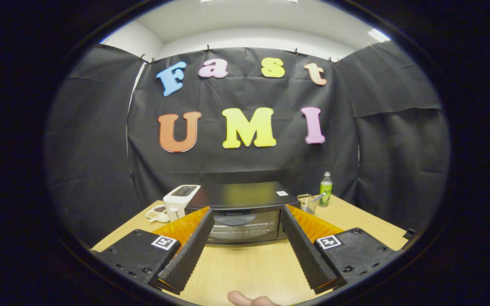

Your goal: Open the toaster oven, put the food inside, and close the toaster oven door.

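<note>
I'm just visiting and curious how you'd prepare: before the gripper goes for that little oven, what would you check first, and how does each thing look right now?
1. Gripper open, nothing between its fingers: ok.
2. Toaster oven straight ahead, just beyond the fingertips: ok.
3. Oven door shut, so opening comes first: ok.
4. Wooden table bare between fingers and oven: ok.
5. Door handle within easy grasp: cannot tell, it is too dark to make out.
6. Food to load: cannot tell; a small plate sits left of the white toaster, its contents unclear.
</note>
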The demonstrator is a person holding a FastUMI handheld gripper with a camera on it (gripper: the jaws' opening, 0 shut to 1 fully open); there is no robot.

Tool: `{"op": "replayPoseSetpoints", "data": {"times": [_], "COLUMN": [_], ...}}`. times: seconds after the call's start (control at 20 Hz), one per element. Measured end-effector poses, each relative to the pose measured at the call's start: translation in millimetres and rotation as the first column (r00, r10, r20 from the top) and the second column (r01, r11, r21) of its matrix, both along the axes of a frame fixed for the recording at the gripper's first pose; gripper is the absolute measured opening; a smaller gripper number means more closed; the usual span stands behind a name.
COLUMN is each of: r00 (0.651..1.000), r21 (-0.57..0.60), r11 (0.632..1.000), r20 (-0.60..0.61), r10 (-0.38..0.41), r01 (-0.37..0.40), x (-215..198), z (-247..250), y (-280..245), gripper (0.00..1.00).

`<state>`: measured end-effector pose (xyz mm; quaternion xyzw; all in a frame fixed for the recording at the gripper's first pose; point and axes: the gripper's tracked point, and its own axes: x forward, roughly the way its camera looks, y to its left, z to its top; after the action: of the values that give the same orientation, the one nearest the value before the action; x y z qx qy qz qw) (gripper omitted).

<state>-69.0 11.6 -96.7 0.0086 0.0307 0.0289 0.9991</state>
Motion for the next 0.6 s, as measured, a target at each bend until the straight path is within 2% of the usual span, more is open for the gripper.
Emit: {"op": "replayPoseSetpoints", "data": {"times": [0.15,0.35,0.6], "r00": [0.999,0.991,0.987], "r21": [-0.031,-0.070,-0.080], "r11": [0.999,0.996,0.996], "r20": [0.046,0.122,0.155], "r10": [0.008,-0.050,-0.038], "r01": [-0.007,0.059,0.050], "x": [-22,-55,-91], "z": [27,55,76], "y": [-4,-14,-5], "gripper": [1.00,1.00,1.00]}}
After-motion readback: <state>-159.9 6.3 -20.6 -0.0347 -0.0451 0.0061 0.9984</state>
